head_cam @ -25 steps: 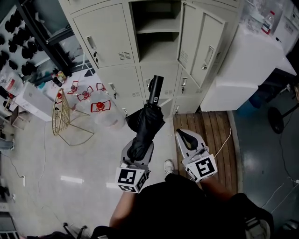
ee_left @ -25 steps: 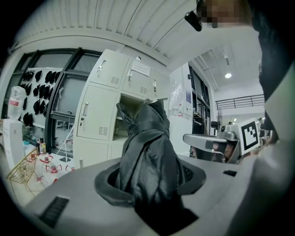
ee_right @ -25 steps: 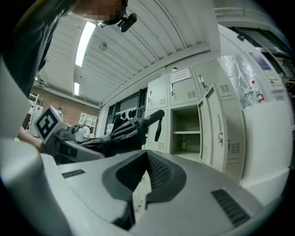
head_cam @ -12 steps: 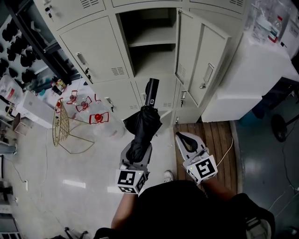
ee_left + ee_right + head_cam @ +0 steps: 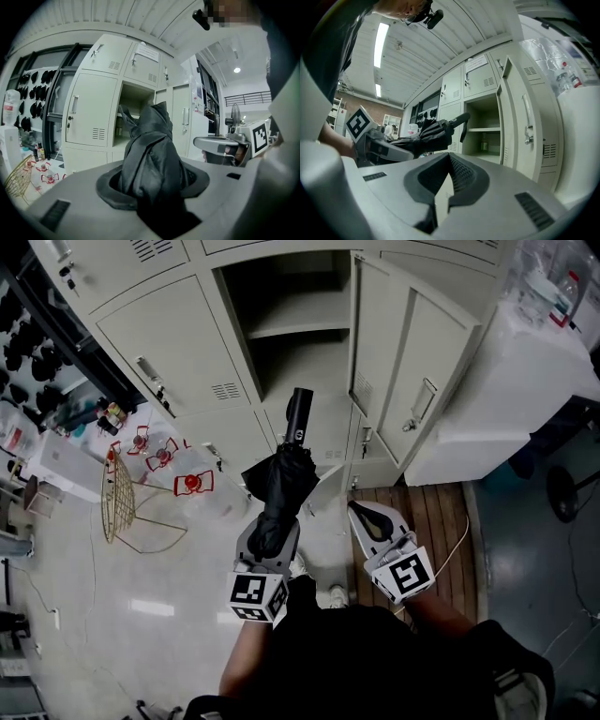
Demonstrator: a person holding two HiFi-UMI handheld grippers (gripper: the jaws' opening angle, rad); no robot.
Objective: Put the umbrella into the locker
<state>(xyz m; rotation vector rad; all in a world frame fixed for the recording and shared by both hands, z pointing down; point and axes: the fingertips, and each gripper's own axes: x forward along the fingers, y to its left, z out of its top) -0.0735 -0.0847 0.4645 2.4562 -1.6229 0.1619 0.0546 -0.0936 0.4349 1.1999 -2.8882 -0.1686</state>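
Observation:
A folded black umbrella [image 5: 283,488] sticks out of my left gripper [image 5: 272,529], which is shut on its cloth; the black handle [image 5: 299,415] points at the open locker compartment [image 5: 291,329]. In the left gripper view the umbrella [image 5: 150,159] fills the space between the jaws and hides part of the open compartment [image 5: 132,105]. My right gripper [image 5: 367,518] is held beside it to the right, shut with nothing in it. From the right gripper view [image 5: 447,165] the umbrella [image 5: 425,134] shows at left, short of the compartment [image 5: 483,126].
The locker door [image 5: 405,381] stands swung open on the right of the compartment. A white cabinet [image 5: 511,381] is further right, with wooden boards [image 5: 427,507] on the floor before it. A gold wire basket [image 5: 117,498] and red stands [image 5: 192,482] lie on the left floor.
Both grippers and the umbrella have moved nearer the lockers; the open compartment looks larger and closer. The grip on the umbrella is unchanged.

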